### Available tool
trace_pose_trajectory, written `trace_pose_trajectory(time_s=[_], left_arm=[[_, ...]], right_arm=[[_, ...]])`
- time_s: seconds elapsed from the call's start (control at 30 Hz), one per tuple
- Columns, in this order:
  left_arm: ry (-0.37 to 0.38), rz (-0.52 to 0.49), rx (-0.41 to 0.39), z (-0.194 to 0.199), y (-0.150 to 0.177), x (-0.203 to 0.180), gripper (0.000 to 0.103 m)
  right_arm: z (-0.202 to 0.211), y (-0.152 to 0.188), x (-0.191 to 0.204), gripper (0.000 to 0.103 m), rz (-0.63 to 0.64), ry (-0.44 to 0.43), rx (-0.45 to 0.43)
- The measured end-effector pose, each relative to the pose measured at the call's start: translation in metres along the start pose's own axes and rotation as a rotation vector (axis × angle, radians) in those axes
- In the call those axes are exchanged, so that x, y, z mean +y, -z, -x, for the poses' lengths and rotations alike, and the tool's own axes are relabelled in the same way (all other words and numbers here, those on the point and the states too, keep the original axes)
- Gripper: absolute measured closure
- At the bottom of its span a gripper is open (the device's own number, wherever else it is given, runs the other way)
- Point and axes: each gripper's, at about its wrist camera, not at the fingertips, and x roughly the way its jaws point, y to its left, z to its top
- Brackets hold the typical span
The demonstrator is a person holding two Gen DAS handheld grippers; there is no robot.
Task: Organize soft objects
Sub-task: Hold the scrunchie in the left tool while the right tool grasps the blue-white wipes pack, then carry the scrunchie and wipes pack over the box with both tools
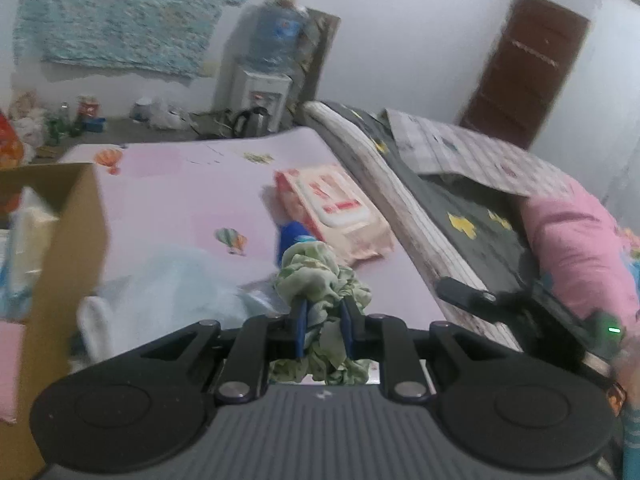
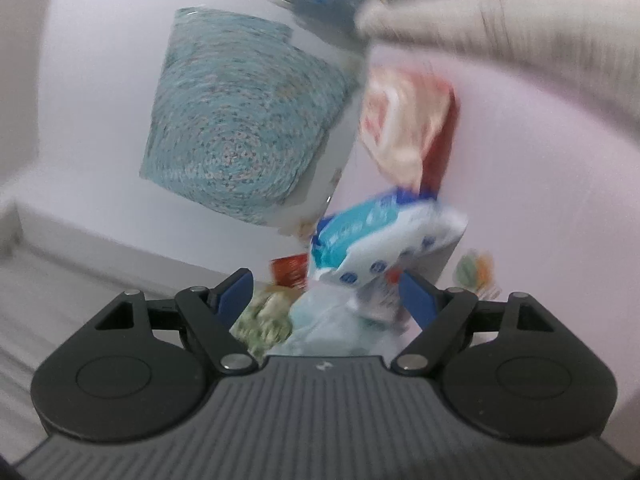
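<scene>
Left tongs (image 1: 324, 320) clamp green cloth (image 1: 320, 276) above pink sheet (image 1: 180, 188)

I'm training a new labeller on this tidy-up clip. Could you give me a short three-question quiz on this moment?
1. True or false: the left gripper is shut on the green cloth.
2. The cardboard box in the left wrist view stands: A) at the left edge of the picture B) on the grey quilt C) beside the door
3. Fill in: the right gripper's jaws stand ____.

Key: 1 true. 2 A. 3 open; the blue and white packet lies ahead of them, and the blur hides whether anything touches the pads.
</scene>
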Motion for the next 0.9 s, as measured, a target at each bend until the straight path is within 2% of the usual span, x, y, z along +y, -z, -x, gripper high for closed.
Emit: trace_pose_trajectory(time_s=[0.07, 0.17, 0.3, 0.47, 0.57, 0.73, 0.9], left_arm=[[-0.005, 0.020, -0.014, 0.009, 0.001, 0.010, 0.084], [-0.007, 0.051, -0.031, 0.020, 0.001, 0.026, 0.084], [0.001, 0.074, -0.032, 0.026, 0.005, 0.041, 0.084], [0.015, 0.099, -0.039, 0.033, 0.007, 0.056, 0.084], [0.021, 0.105, -0.040, 0.035, 0.008, 0.062, 0.084], [0.028, 0.112, -0.042, 0.042, 0.011, 0.071, 0.084], [0.026, 0.114, -0.055, 0.051, 0.014, 0.075, 0.084]], right_arm=[[-0.025, 0.002, -0.009, 0.022, -0.118, 0.015, 0.022], [-0.055, 0.002, -0.016, 0.022, -0.222, 0.027, 0.031], [-0.088, 0.007, -0.028, 0.020, -0.383, 0.100, 0.014], [-0.112, 0.016, -0.038, 0.020, -0.513, 0.115, -0.042], [-0.119, 0.021, -0.043, 0.022, -0.549, 0.120, -0.092], [-0.122, 0.027, -0.045, 0.045, -0.563, 0.114, -0.152], [-0.115, 0.039, -0.047, 0.056, -0.547, 0.097, -0.198]])
